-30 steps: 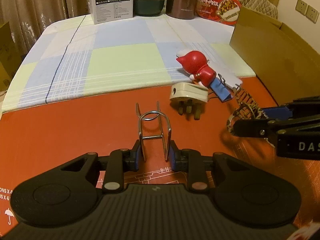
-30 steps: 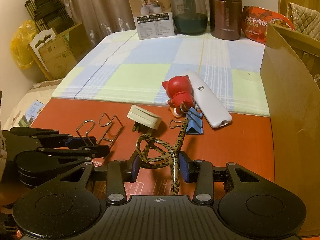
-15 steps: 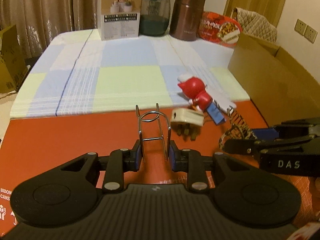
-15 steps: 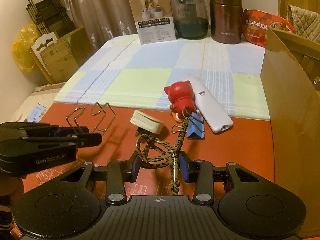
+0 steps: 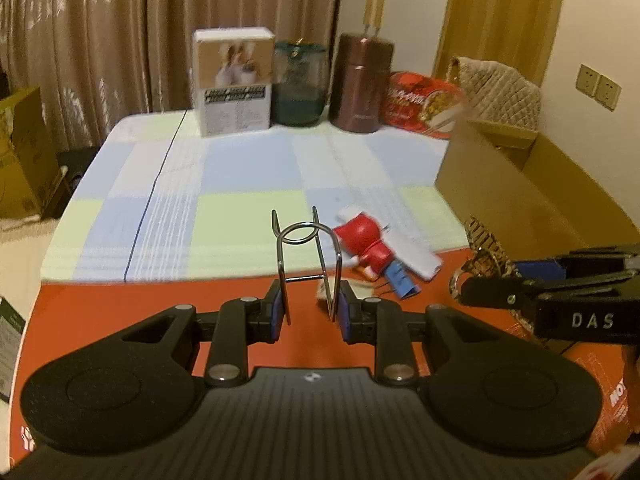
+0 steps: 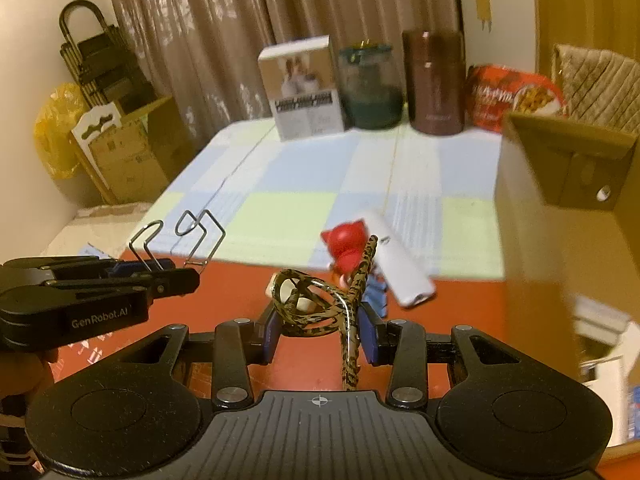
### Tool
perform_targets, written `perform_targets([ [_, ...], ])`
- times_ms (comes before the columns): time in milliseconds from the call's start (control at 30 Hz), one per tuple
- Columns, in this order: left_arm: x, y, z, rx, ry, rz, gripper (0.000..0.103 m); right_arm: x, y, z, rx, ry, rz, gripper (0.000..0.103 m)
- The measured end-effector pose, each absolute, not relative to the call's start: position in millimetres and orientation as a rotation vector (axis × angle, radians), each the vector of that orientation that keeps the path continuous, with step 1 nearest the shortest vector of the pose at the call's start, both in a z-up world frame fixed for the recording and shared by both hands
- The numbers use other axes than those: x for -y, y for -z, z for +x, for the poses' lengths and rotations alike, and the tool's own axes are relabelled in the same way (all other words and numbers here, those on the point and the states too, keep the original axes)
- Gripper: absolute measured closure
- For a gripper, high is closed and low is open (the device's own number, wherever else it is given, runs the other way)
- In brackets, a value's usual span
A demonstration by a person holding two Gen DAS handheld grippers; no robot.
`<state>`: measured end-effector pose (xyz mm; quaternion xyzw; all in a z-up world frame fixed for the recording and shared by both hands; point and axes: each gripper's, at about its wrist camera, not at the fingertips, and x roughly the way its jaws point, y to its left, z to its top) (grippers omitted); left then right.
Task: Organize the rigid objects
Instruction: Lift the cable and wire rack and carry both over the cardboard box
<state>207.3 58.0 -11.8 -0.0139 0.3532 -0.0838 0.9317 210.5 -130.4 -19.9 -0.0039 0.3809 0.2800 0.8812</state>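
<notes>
My left gripper (image 5: 310, 314) is shut on a bent metal wire holder (image 5: 306, 252) and holds it above the red mat; it also shows in the right wrist view (image 6: 180, 244). My right gripper (image 6: 320, 332) is shut on a leopard-print hair clip (image 6: 320, 304), lifted off the mat; it shows in the left wrist view (image 5: 484, 252). On the table lie a red cat figurine (image 5: 362, 242), a white plug (image 6: 286, 294), a blue binder clip (image 5: 400, 280) and a white remote-like case (image 6: 400, 268).
An open cardboard box (image 5: 520, 196) stands at the right. At the back of the table stand a white carton (image 5: 234, 80), a green glass jar (image 5: 300, 80), a brown canister (image 5: 362, 80) and a red snack bag (image 5: 420, 102). Cardboard and a yellow bag (image 6: 56, 128) sit left.
Both grippers have risen off the mat with their objects, and the views have tilted up toward the back of the table. The plug now sits mostly hidden behind the held items.
</notes>
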Motion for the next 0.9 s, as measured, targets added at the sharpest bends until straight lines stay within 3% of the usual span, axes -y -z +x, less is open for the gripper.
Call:
perform_targets([
  [467,27.7,-54.9,206.2,-0.631,0.303,0.017,0.081,218.5,-43.8,204.0,-0.693,-0.479,0.012,0.066],
  [900,129.6,-73.4,231.9,-0.627,0.459,0.067,0.081,341.0,-58.1,227.6,-0.694,-0.296,0.038,0.066],
])
